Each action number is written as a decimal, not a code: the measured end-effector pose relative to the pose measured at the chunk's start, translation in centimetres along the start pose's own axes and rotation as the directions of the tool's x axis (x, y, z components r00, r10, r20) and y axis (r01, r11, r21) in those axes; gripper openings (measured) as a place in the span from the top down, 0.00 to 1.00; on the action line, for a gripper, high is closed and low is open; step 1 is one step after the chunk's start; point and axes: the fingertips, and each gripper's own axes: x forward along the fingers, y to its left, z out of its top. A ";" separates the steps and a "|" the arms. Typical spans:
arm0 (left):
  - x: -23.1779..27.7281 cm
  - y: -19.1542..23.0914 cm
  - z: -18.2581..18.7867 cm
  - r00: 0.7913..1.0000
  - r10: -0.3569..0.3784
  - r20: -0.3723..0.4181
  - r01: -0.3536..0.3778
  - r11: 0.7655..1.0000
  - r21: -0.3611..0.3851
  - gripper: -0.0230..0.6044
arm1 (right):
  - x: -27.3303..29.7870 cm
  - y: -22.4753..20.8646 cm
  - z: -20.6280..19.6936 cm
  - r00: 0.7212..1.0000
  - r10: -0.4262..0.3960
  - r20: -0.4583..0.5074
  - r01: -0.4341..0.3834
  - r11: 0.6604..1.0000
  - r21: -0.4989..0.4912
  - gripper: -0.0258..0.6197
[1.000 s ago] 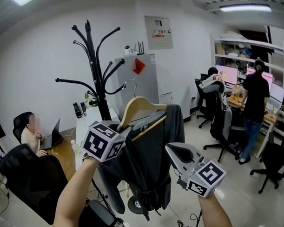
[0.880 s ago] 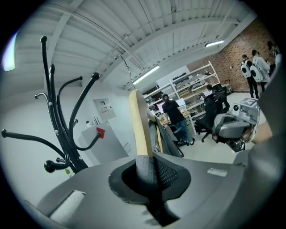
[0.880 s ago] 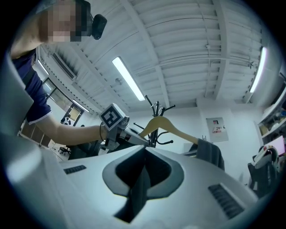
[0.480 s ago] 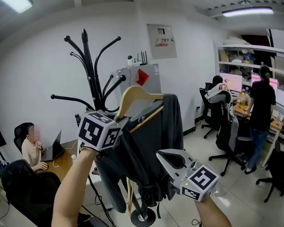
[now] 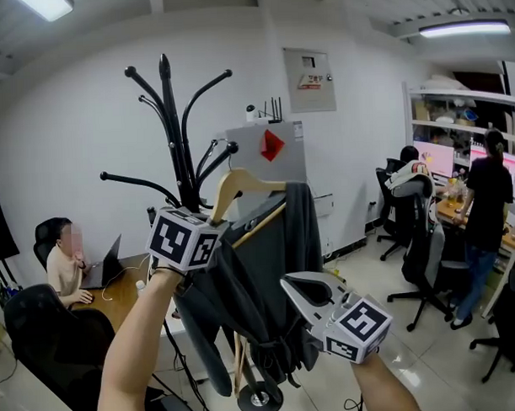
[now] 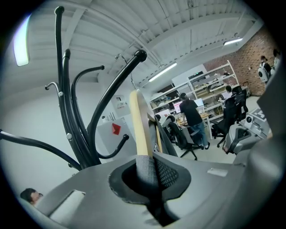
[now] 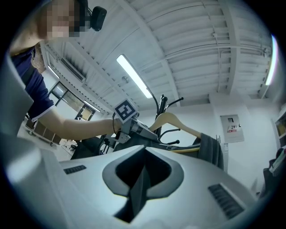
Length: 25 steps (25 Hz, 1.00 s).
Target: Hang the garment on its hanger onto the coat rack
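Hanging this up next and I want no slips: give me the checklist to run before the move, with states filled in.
1. Grip: left claw shut on hanger: ok.
2. Load: garment draped over hanger: ok.
3. Spare: right claw shut, nothing in it: ok.
4. Target: arms of rack bare: ok.
5. Seat: hook over a rack arm: cannot tell; it sits close by one arm tip.

White wall [image 5: 61, 123], ceiling light [image 5: 462, 29], desk [image 5: 117, 294], office chairs [image 5: 51, 342].
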 end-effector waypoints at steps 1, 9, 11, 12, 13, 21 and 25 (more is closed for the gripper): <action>0.0 0.2 -0.4 1.000 0.010 -0.006 -0.010 1.000 -0.001 0.94 | 0.1 0.1 -0.3 1.000 0.004 -0.002 -0.004 1.000 0.004 0.96; 0.5 1.4 -4.6 0.997 0.046 -0.069 -0.050 0.997 -0.055 0.94 | 1.1 1.2 -2.4 0.999 0.032 -0.025 -0.031 0.998 0.050 0.96; 0.7 1.8 -5.8 0.995 0.059 -0.083 -0.064 0.996 -0.068 0.94 | 1.3 1.6 -2.9 0.999 0.037 -0.030 -0.035 0.998 0.058 0.96; 0.8 2.1 -6.4 0.994 0.063 -0.087 -0.070 0.995 -0.076 0.94 | 1.5 1.8 -3.2 0.999 0.038 -0.032 -0.036 0.998 0.061 0.96; 0.8 2.4 -6.8 0.994 0.066 -0.091 -0.074 0.994 -0.085 0.94 | 1.6 1.9 -3.4 0.999 0.039 -0.034 -0.037 0.997 0.065 0.96; 2.0 3.5 -9.3 0.990 0.071 -0.126 -0.090 0.984 -0.155 0.94 | 1.4 2.1 -4.6 0.998 0.034 -0.052 -0.028 0.995 0.100 0.96; 2.8 4.0 -11.0 0.987 0.075 -0.141 -0.100 0.979 -0.178 0.94 | 1.3 1.9 -5.3 0.997 0.022 -0.068 -0.015 0.994 0.105 0.96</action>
